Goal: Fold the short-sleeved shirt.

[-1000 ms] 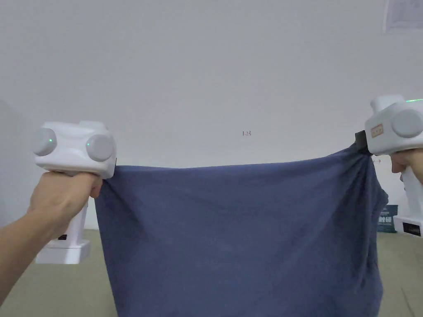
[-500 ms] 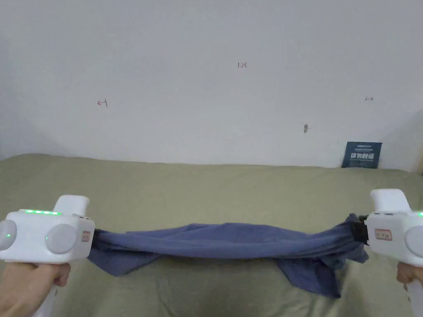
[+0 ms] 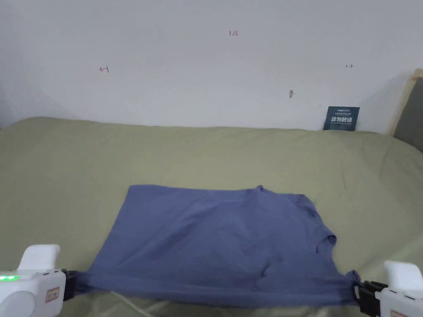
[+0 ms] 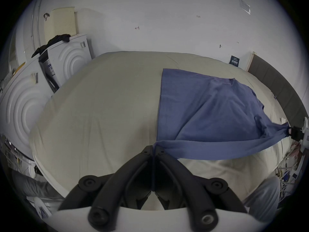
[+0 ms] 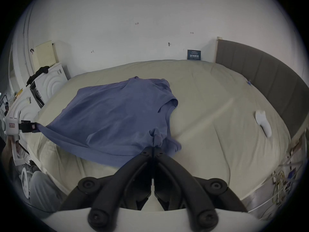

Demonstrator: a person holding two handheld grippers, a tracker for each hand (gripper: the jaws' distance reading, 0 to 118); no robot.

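A blue short-sleeved shirt (image 3: 215, 239) lies spread on the olive bed (image 3: 206, 152), its near edge pulled taut between both grippers. My left gripper (image 3: 74, 284) at the bottom left is shut on the shirt's near left corner (image 4: 156, 144). At the bottom right, my right gripper (image 3: 357, 289) is shut on the near right corner (image 5: 156, 138). The neck opening (image 3: 326, 241) and a sleeve sit on the shirt's right side. In the left gripper view the shirt (image 4: 209, 110) stretches off to the right gripper (image 4: 291, 132); in the right gripper view the shirt (image 5: 117, 111) runs to the left gripper (image 5: 31, 126).
A white wall rises behind the bed, with a dark card (image 3: 341, 118) leaning on it. A grey headboard (image 5: 267, 78) bounds the right side. A white object (image 5: 263, 123) lies on the bed near it. White foam boards (image 4: 20, 105) stand left of the bed.
The shirt was held up in the air, then swung down bunched between the grippers. Now it lies spread on the bed, with both grippers lowered toward the near edge.
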